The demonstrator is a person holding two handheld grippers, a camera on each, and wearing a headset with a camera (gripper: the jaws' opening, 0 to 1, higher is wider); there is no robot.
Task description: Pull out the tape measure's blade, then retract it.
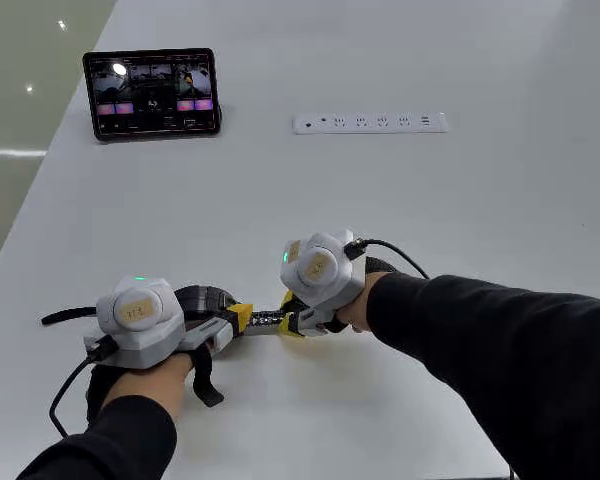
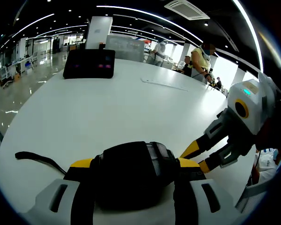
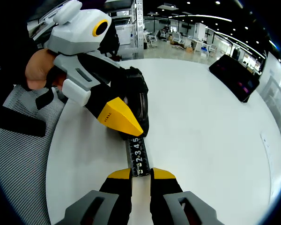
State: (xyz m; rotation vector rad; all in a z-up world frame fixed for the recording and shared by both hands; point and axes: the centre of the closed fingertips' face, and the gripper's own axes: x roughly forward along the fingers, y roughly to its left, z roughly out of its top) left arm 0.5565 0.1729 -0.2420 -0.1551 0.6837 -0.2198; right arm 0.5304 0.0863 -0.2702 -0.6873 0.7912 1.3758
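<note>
The left hand-held gripper (image 2: 135, 163) is clamped around the black round tape measure case (image 3: 139, 98), which rests on the white tabletop (image 3: 201, 131). The right hand-held gripper (image 3: 141, 174) pinches the end of the dark numbered blade (image 3: 138, 157), a short length showing beyond the case.

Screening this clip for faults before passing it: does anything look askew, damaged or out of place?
Nothing stands out. The left gripper clamps the tape measure by its case, the right gripper pinches the blade by its end, and the short drawn-out stretch lies straight. The tablet and power strip sit farther back.
</note>
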